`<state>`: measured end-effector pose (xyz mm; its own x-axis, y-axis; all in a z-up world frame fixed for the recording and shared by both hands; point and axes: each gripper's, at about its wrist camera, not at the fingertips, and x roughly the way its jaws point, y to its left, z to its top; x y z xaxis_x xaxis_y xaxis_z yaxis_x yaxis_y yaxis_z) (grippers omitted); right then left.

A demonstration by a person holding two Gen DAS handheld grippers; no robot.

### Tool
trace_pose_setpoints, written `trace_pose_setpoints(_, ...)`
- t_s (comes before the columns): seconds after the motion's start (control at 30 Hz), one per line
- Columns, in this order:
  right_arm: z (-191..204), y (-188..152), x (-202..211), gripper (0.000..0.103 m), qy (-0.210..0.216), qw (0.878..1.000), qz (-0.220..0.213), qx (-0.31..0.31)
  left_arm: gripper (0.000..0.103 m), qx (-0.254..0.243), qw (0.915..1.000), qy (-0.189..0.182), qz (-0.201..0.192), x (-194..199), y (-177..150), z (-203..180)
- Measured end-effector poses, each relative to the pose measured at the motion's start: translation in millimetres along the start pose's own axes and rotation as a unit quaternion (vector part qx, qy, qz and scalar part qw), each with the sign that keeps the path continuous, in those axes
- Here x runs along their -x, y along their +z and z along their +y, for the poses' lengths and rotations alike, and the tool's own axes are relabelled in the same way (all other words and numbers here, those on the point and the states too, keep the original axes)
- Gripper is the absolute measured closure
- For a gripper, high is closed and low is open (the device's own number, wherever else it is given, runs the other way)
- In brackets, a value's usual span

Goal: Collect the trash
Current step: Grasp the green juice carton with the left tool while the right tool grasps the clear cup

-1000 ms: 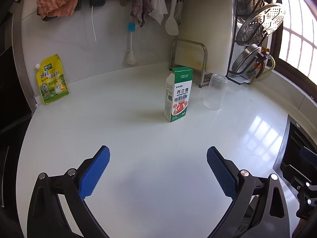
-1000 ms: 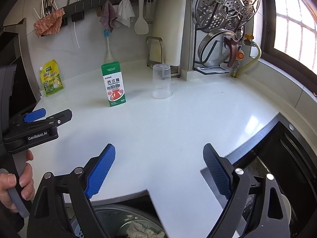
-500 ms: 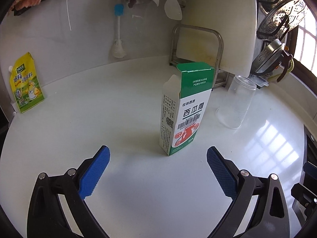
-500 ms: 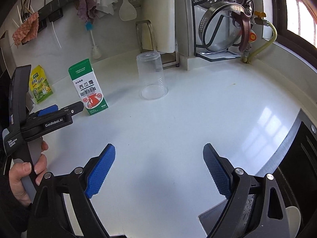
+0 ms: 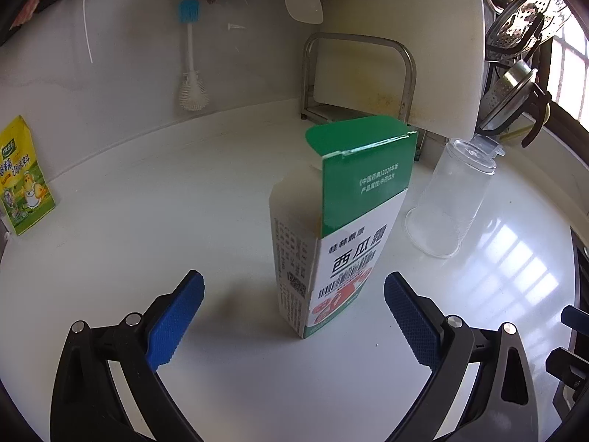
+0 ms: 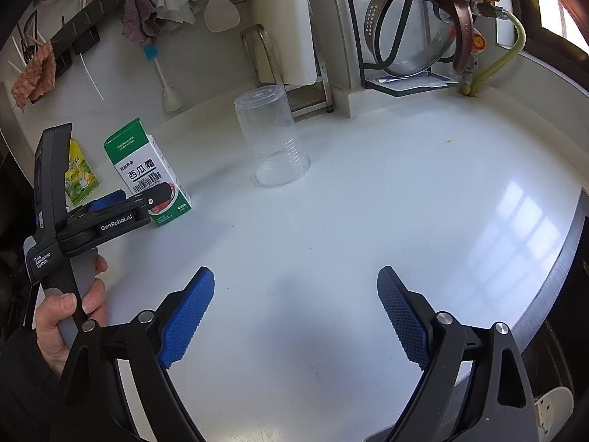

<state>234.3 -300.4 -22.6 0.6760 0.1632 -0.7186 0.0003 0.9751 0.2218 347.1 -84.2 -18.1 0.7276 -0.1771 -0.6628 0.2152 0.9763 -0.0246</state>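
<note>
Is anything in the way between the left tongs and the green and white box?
No. The left tongs are open, and the green and white box stands upright just beyond their tips with only bare counter between. The clear cup stands off to the right.

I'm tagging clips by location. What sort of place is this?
Most likely a home kitchen: a white countertop, a perforated metal steamer pot in a black rack and a white rice paddle hanging on the wall.

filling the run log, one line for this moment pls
left gripper: open, at box | right gripper: open, facing cup | box upright | cup inverted
</note>
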Motion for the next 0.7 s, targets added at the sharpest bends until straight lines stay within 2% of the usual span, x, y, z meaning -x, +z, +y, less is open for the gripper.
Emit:
trace_pose_setpoints(0.17,-3.0,4.7,-5.7,0.017,0.0,1.0,0.001,-0.001,0.008,0.001,0.9999,-0.013,0.005,-8.9,7.5,-2.7)
trace_pose_setpoints(0.23,-3.1,6.3,-9.0,0.017,-0.002,1.0,0.002,0.001,0.012,0.005,0.9998,-0.016,0.004,-9.6,8.9,-1.6)
trace_pose_setpoints(0.3,-2.4,7.5,-12.7,0.017,-0.002,1.0,0.005,0.002,0.029,0.006,0.9997,-0.023,0.009,-11.1,9.3,-0.9)
trace_pose_setpoints(0.33,-2.0,8.0,-14.4,0.017,-0.003,1.0,0.006,0.002,0.032,0.006,0.9996,-0.025,0.014,-12.5,9.2,-0.6)
trace_pose_setpoints(0.4,-0.4,8.9,-17.7,0.017,-0.004,1.0,0.007,0.004,0.046,0.004,0.9993,-0.03,0.019,-13.8,9.0,-0.5)
trace_pose_setpoints(0.43,0.7,9.2,-19.0,0.017,-0.006,1.0,0.008,0.006,0.05,0.005,0.9992,-0.033,0.02,-13.5,8.9,-0.1)
trace_pose_setpoints(0.57,6.8,11.8,-24.5,0.017,-0.014,1.0,0.006,0.017,0.053,0.015,0.9992,-0.033,0.017,-10.6,8.5,6.1)
trace_pose_setpoints(0.7,13.1,18.1,-32.5,0.017,-0.016,1.0,0.004,0.02,0.053,0.025,0.9996,-0.012,0.004,-3.5,10.5,16.0)
